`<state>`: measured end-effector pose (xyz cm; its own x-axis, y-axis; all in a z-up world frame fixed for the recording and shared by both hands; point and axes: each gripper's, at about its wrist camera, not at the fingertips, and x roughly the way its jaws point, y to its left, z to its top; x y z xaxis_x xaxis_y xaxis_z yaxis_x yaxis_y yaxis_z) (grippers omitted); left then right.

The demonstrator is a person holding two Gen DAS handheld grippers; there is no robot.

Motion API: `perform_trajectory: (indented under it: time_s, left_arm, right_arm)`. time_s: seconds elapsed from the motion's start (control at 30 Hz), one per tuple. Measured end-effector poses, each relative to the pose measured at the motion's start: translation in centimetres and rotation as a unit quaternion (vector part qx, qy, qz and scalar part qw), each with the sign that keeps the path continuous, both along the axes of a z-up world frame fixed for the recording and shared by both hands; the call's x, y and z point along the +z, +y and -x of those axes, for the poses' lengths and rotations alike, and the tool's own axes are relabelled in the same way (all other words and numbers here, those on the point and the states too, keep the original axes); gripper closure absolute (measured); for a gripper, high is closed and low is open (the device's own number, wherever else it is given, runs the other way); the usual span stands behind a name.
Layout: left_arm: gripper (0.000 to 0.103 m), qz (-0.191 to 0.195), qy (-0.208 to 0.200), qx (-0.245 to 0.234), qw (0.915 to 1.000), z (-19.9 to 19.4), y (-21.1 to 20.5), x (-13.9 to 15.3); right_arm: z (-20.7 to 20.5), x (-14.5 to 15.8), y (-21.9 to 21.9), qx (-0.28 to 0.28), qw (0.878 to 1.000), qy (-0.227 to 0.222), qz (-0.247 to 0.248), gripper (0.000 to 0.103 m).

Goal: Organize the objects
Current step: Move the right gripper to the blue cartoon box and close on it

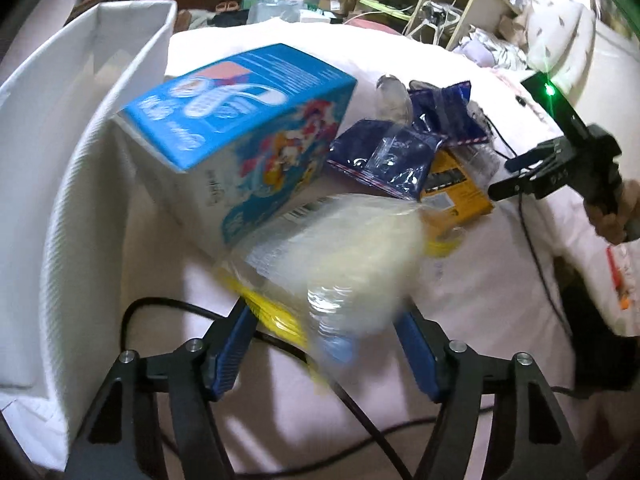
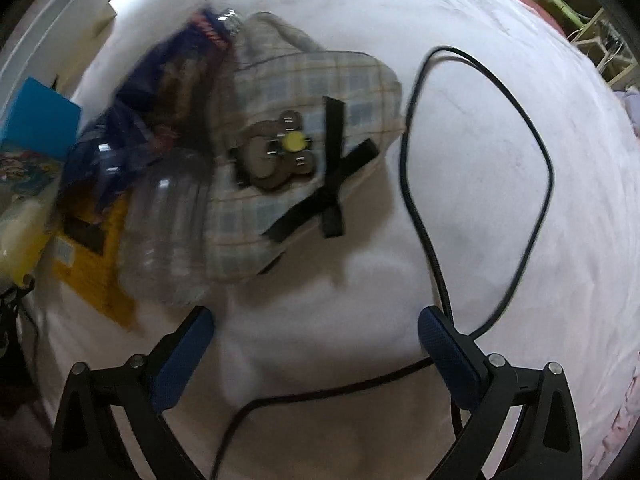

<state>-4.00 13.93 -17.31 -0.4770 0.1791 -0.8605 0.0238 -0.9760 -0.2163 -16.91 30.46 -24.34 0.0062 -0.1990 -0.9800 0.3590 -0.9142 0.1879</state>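
In the left wrist view my left gripper (image 1: pixel 326 318) is open around the near end of a clear bag of pale noodles (image 1: pixel 340 248) with a yellow edge; whether the pads touch it I cannot tell. Behind it lie a blue cartoon box (image 1: pixel 240 120), dark blue snack bags (image 1: pixel 396 148), a yellow packet (image 1: pixel 456 188) and a clear bottle (image 1: pixel 394 96). My right gripper (image 2: pixel 316 320) is open and empty above the white sheet, just short of a plaid cloth pouch (image 2: pixel 296 120) with a black bow. The right gripper also shows in the left wrist view (image 1: pixel 504 178).
A white fabric bin (image 1: pixel 80 128) stands at the left beside the box. A black cable (image 2: pixel 424 208) loops over the sheet right of the pouch. The clear bottle (image 2: pixel 168 220), yellow packet (image 2: pixel 92 268) and blue bags (image 2: pixel 160 92) lie left of the pouch. Cluttered shelves stand beyond the bed.
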Motion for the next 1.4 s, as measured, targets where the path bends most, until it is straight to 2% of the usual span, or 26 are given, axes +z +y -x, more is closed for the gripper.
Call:
perform_trajectory:
  time_s: [0.07,0.17,0.3,0.37,0.47,0.57,0.63,0.7,0.83,0.97,1.07,1.17,1.3,1.4]
  left_arm:
    - [0.037,0.001,0.005,0.001,1.0000,-0.5,-0.5,1.1]
    - [0.037,-0.002,0.029,0.000,0.9996,-1.3,-1.0,3.4]
    - [0.037,-0.012,0.067,0.018,0.9975,-1.4,-2.1,6.8]
    - [0.037,-0.035,0.083,0.039,0.9951,-1.4,-3.0,8.0]
    - [0.037,-0.092,0.077,0.074,0.9900,-0.5,-4.4,7.8]
    - [0.037,-0.128,0.069,0.099,0.9844,-0.2,-5.4,7.7]
    - [0.037,-0.127,0.070,0.103,0.9841,0.3,-4.9,7.8]
    - [0.037,-0.113,0.072,0.112,0.9846,0.7,-4.9,8.2]
    - [0.037,-0.063,0.038,0.151,0.9859,1.3,-5.0,8.0]
    - [0.037,-0.097,0.003,0.160,0.9823,2.9,-5.3,6.5]
    - [0.037,-0.135,-0.017,0.180,0.9742,3.6,-6.4,5.8]
    - [0.037,-0.121,-0.027,0.209,0.9699,3.8,-7.5,5.6]
    - [0.038,-0.137,-0.028,0.221,0.9653,3.9,-8.5,5.2]
    - [0.041,-0.122,-0.027,0.210,0.9697,4.8,-8.2,5.0]
  right_arm:
    - [-0.7,1.1,-0.2,0.005,1.000,0.003,0.011,0.015]
    - [-2.1,3.5,-0.1,0.001,0.999,0.018,0.032,0.016]
    - [-3.2,8.2,0.7,-0.017,0.996,0.062,0.058,0.016]
    - [-3.2,10.9,1.0,-0.033,0.993,0.081,0.081,0.016]
    - [-2.3,14.3,0.5,-0.055,0.984,0.101,0.138,0.016]
    - [-1.0,16.8,-1.7,-0.068,0.969,0.093,0.219,0.016]
    - [0.0,17.5,-3.7,-0.069,0.959,0.069,0.267,0.017]
    - [1.0,18.3,-6.2,-0.064,0.956,0.044,0.284,0.025]
    - [3.7,18.0,-10.2,-0.063,0.953,0.007,0.298,0.027]
    - [5.7,15.9,-13.7,-0.043,0.960,-0.029,0.274,0.027]
    - [6.4,13.2,-15.8,-0.033,0.966,-0.047,0.254,0.030]
    - [6.7,11.3,-16.6,-0.036,0.964,-0.056,0.257,0.031]
    - [6.9,9.3,-17.0,-0.038,0.960,-0.065,0.270,0.031]
    - [6.6,8.2,-17.1,-0.041,0.957,-0.073,0.277,0.034]
